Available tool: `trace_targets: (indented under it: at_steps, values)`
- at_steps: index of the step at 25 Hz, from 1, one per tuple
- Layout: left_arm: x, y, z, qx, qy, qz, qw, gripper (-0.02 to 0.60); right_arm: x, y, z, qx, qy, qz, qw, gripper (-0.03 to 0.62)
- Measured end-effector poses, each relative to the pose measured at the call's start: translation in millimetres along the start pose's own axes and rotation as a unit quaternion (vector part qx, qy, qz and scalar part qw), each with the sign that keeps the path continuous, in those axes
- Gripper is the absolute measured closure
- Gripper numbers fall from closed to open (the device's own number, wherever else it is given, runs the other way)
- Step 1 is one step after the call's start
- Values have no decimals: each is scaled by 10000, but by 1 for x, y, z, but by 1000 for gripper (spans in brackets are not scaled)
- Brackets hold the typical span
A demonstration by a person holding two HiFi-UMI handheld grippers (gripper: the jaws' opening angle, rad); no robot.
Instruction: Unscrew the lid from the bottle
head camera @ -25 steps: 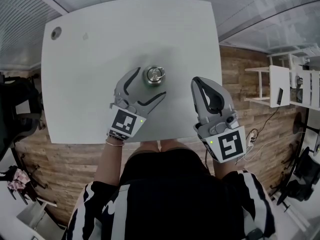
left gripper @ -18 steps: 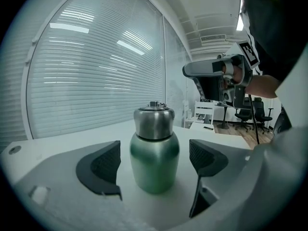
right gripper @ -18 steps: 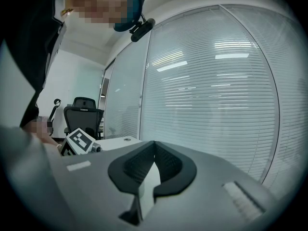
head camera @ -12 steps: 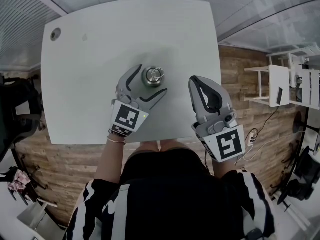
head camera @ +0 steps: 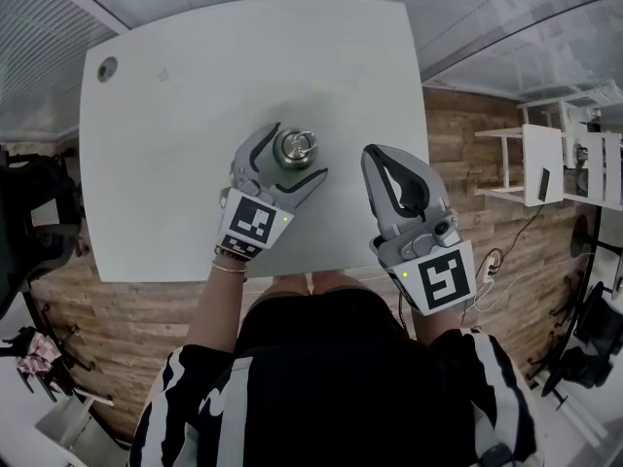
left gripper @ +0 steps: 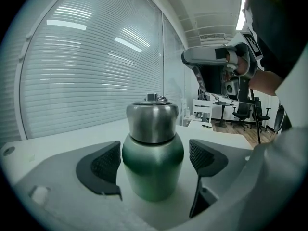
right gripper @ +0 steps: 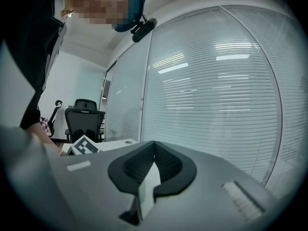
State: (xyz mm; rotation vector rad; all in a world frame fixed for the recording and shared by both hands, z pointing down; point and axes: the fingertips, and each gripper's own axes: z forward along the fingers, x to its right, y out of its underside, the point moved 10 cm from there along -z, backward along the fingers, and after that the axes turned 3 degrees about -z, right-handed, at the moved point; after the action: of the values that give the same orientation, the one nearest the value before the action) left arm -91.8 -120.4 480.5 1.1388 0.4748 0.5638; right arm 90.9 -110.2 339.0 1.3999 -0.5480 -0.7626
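Observation:
A small green bottle [left gripper: 153, 165] with a steel lid [left gripper: 152, 121] stands upright on the white table [head camera: 175, 163]. In the head view the lid [head camera: 297, 148] shows from above, near the table's middle. My left gripper [head camera: 297, 156] is open around the bottle. In the left gripper view its dark pads [left gripper: 107, 162] stand on either side of the green body, each with a narrow gap. To the bottle's right, my right gripper [head camera: 376, 156] is shut with nothing in it. Its pads [right gripper: 166, 165] meet at the tip, apart from the bottle.
A round cable hole [head camera: 106, 67] sits in the table's far left corner. The table's near edge runs just in front of the person's body. A white shelf unit [head camera: 545, 163] stands on the wooden floor to the right, and a dark office chair [head camera: 29, 222] to the left.
My left gripper has slid a little forward, so the bottle now sits deeper between its open jaws. The right gripper has barely shifted and stays shut.

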Motion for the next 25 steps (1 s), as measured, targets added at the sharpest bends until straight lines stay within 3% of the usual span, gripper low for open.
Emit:
trace_targets:
  at_steps: [11,16,25]
  values:
    - [0,3,10,-64,42,35,10000,141,4,-4,-4,19,23,-61,10000,594]
    - [-4,4,10,-30,-73,42,10000,196,6,-4,-8,38,89,-49,9999,592]
    - [-5,4,11,-19,-80,38,10000,198,8,-5,-14,75,130,-42,9999,594]
